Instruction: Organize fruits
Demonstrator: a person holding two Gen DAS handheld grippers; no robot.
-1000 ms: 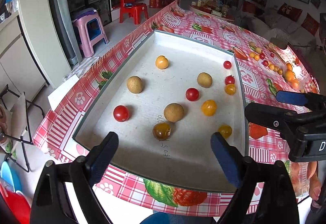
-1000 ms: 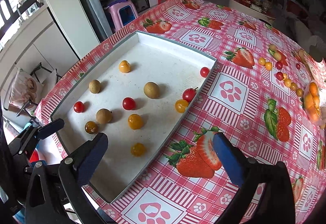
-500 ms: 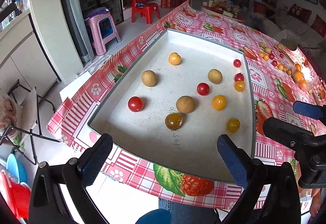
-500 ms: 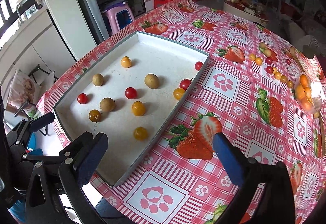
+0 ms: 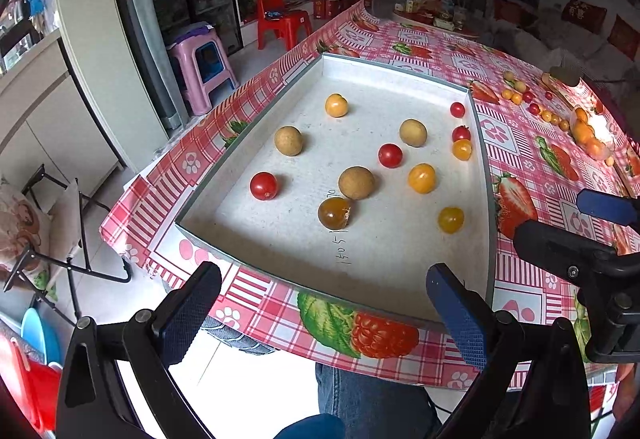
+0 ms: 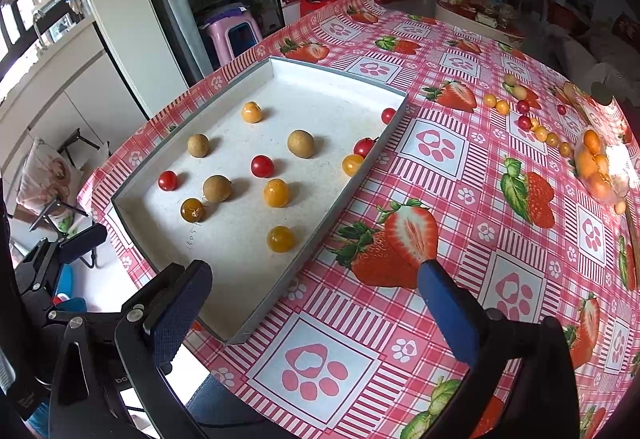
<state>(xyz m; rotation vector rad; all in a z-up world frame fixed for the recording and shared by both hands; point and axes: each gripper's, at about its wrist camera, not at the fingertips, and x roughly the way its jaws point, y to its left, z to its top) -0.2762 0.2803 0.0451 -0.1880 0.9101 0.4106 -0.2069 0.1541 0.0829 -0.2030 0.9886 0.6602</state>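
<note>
A shallow grey-rimmed white tray (image 5: pixel 486 175) (image 6: pixel 340 199) sits on the table's left side and holds several scattered fruits: red tomatoes (image 5: pixel 263 185), yellow tomatoes (image 5: pixel 421 178), brown longans (image 5: pixel 356 182) and one dark amber tomatoe (image 5: pixel 334 213). More small fruits (image 6: pixel 532 123) lie in a line at the far right of the table. My left gripper (image 5: pixel 320 313) is open and empty, held off the table's near edge before the tray. My right gripper (image 6: pixel 312 303) is open and empty above the tray's near right corner; it also shows at the right of the left wrist view (image 5: pixel 608 223).
The table carries a red-checked strawberry cloth (image 6: pixel 460 199). A clear bag of orange fruits (image 6: pixel 600 167) lies at the far right. A pink stool (image 5: pixel 202 65) and a red chair (image 5: pixel 282 17) stand on the floor beyond the table's left edge.
Both grippers have drawn back toward the table's near edge and risen, so the tray looks smaller and farther. The fruits have not moved. Both stay open.
</note>
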